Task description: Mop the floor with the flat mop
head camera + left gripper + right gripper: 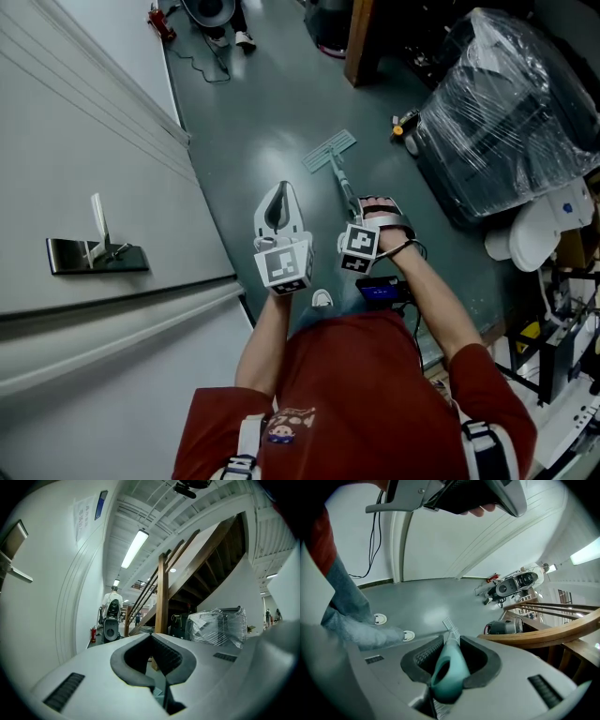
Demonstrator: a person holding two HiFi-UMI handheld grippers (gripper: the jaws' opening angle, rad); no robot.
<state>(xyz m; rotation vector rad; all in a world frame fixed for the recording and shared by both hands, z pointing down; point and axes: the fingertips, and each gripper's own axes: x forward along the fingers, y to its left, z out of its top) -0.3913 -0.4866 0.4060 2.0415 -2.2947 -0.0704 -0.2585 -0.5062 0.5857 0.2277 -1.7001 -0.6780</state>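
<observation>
**One gripper on the mop, one idle**

Left gripper [282, 199]: the jaws are closed on each other with nothing between them. It is carried just beside the right gripper [359, 225] and takes no part in the hold.

Right gripper: it is clamped on the handle [450, 656] of the flat mop. The handle runs straight out beyond its jaws to the mop head [329, 151], which lies flat on the floor [272, 103] ahead of that gripper.

Progress, as a judgement: the mop is in hand and its pad is down, so mopping can be under way. The floor shows only glare and no wet track, so the share already covered cannot be told. The open floor beyond the mop head looks left to do.

Views compared: the left gripper view points at a wooden staircase [161, 597] and never shows the mop. Only the head view shows both grippers together. Only the right gripper view shows the handle seated in the pad hollow, and the person's shoes [380, 618] nearby.
</observation>
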